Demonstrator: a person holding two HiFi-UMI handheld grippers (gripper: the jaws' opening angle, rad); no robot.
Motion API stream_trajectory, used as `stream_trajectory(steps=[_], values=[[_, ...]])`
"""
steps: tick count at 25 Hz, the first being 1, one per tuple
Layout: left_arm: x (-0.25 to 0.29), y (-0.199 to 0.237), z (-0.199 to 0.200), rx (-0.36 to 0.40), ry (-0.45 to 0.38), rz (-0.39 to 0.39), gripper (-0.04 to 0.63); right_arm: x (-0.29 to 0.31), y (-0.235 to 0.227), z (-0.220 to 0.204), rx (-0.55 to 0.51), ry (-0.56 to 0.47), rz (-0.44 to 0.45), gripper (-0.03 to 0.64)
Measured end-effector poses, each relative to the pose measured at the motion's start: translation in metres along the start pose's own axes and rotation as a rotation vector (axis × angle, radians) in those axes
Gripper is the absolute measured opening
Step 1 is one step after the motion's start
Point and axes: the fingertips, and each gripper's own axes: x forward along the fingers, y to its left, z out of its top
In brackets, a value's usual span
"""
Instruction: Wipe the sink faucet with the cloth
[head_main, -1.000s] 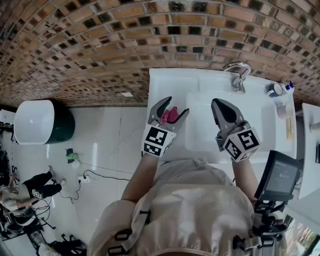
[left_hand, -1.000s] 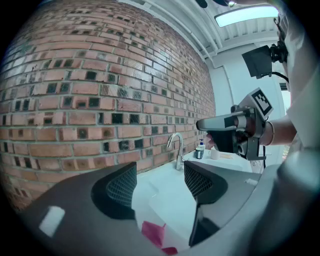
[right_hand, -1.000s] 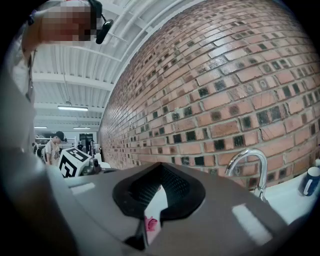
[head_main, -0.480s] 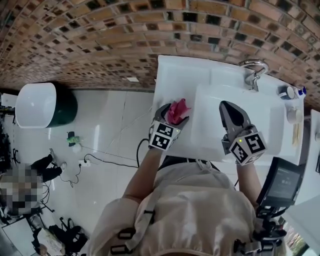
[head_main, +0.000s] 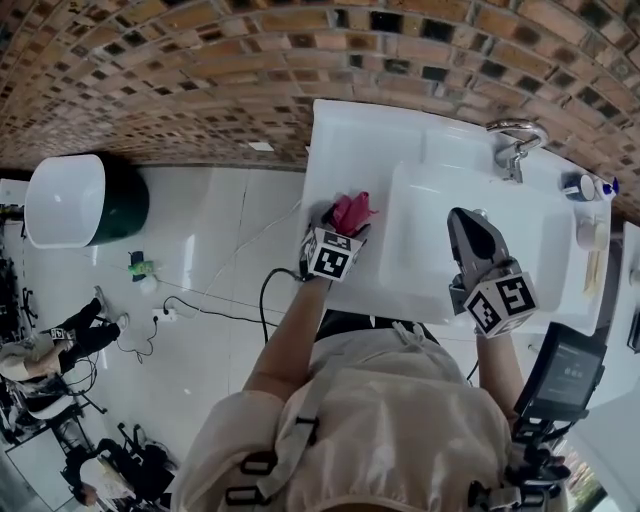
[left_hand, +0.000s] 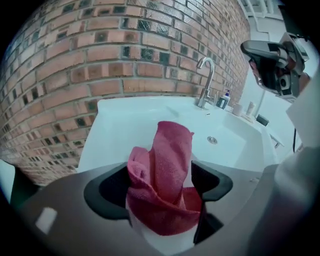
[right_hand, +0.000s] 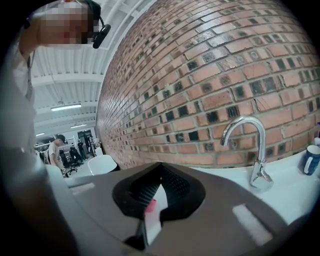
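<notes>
The pink cloth (head_main: 350, 212) (left_hand: 165, 170) lies bunched on the white sink's left rim (head_main: 335, 150). My left gripper (head_main: 343, 225) (left_hand: 160, 176) points down over it. Its jaws have just been opening and now stand wide, with the cloth between them, resting on the rim. The chrome faucet (head_main: 512, 140) (left_hand: 206, 80) (right_hand: 250, 145) stands at the back of the basin (head_main: 430, 260), against the brick wall. My right gripper (head_main: 467, 228) (right_hand: 160, 167) hovers over the basin's front right part, shut and empty, pointing toward the faucet.
A cup and a small bottle (head_main: 585, 187) stand on the rim right of the faucet. A screen on a stand (head_main: 568, 372) is at the lower right. On the tiled floor to the left are a white round tub (head_main: 65, 200) and cables (head_main: 200, 310).
My left gripper has come down from above the sink to the left rim with the cloth, and its jaws have spread. The right gripper sank a little over the basin.
</notes>
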Motion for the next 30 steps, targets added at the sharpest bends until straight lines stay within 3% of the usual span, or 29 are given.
stream_trajectory(steps=[2,5,10,15,21,27,30], values=[[0.003,0.007,0.0,0.0,0.001,0.041,0.357,0.002,-0.001,-0.003,0.004,0.008,0.0,-0.011],[0.004,0.018,0.002,-0.017,0.001,0.099,0.224,0.004,-0.004,-0.005,0.01,0.014,-0.001,-0.011],[0.01,0.018,0.001,0.07,0.051,0.111,0.204,0.006,-0.012,-0.005,0.015,0.009,-0.005,-0.011],[0.007,0.019,0.009,0.012,0.034,0.091,0.135,0.006,-0.017,0.002,0.009,-0.003,-0.009,-0.011],[-0.018,0.009,0.089,0.005,-0.168,0.043,0.117,-0.008,-0.032,0.023,-0.005,-0.062,-0.052,-0.011],[-0.049,-0.043,0.213,0.113,-0.445,-0.069,0.112,-0.035,-0.05,0.043,-0.019,-0.125,-0.108,-0.011],[-0.058,-0.079,0.264,0.172,-0.53,-0.134,0.112,-0.049,-0.062,0.055,-0.017,-0.158,-0.146,-0.011]])
